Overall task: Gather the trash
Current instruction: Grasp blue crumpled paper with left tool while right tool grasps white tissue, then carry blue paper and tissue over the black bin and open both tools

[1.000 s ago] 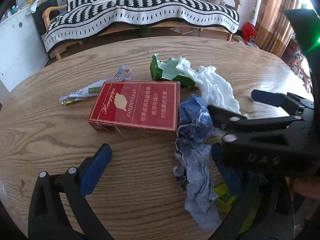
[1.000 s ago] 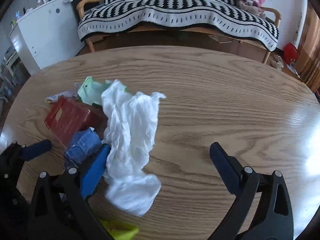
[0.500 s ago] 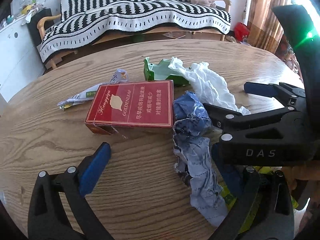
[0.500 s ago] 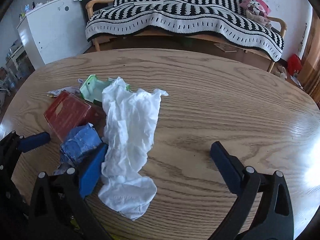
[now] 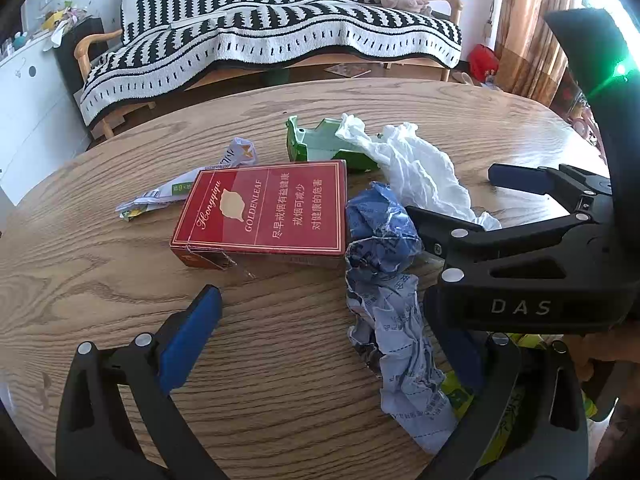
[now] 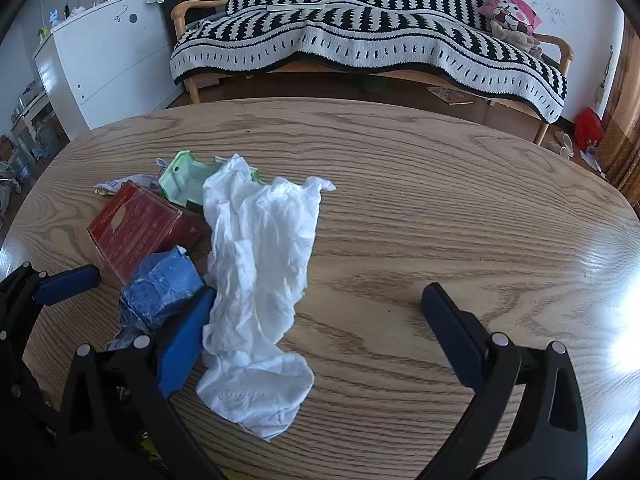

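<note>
Round oak table [image 6: 420, 168], striped sofa beyond. Right gripper [image 6: 316, 332] is hovering nearest, fingers wide apart over the white tissue [image 6: 260, 264]; left gripper [image 5: 332, 340], also spread, is straddling the blue wrapper [image 5: 384, 264]. Farther off are lying the red carton [image 5: 264, 208] and green box [image 5: 316, 146]; best lowering squarely before pinching the tissue's bulk.

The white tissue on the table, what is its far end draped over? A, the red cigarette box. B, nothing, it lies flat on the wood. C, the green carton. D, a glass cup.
C: the white tissue's far end lies over the torn green carton, beside the red box.
</note>
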Demonstrator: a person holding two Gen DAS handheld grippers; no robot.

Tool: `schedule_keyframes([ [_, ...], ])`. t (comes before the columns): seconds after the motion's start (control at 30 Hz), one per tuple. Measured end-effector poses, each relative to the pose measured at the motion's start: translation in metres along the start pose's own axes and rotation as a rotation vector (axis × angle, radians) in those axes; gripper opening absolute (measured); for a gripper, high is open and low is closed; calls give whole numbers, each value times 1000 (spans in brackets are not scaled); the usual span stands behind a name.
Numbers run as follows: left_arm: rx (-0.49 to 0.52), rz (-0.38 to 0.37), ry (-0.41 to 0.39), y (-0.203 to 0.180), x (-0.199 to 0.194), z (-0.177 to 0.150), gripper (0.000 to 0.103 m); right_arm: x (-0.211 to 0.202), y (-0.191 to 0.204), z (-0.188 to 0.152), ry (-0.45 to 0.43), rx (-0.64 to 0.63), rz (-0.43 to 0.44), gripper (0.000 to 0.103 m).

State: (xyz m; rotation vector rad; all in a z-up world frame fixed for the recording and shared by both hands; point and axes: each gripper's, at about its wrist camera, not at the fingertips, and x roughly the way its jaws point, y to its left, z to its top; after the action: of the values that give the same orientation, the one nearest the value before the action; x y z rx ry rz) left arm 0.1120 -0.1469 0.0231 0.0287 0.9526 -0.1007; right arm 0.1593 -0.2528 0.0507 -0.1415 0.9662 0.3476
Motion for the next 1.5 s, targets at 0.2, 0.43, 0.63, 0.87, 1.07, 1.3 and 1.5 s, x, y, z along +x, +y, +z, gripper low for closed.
schedule_keyframes([
  [0.2, 2, 4, 1, -1, -1, 0, 97, 0, 0, 0, -1, 0, 0, 98],
  [0.43, 3, 4, 1, -1, -1, 0, 97, 0, 0, 0, -2, 1, -2, 98],
  [0.63, -7, 9, -14, 1, -4, 1, 84, 1, 0, 0, -3, -1, -4, 97],
  [0.87, -30, 5, -54, 5, -23, 4, 22, -14, 14, -4, -29, -7, 82, 23],
  [1.07, -58, -13, -116, 4, -59, 5, 21, -49, -4, -5, -106, 101, 104, 22],
  [1.3, -54, -36, -137, -9, -85, 0, 21, -89, -4, -19, -142, 90, 68, 21],
  [1.5, -34, -57, -158, -31, -108, 0, 21, -126, -11, -33, -192, 101, 16, 21],
])
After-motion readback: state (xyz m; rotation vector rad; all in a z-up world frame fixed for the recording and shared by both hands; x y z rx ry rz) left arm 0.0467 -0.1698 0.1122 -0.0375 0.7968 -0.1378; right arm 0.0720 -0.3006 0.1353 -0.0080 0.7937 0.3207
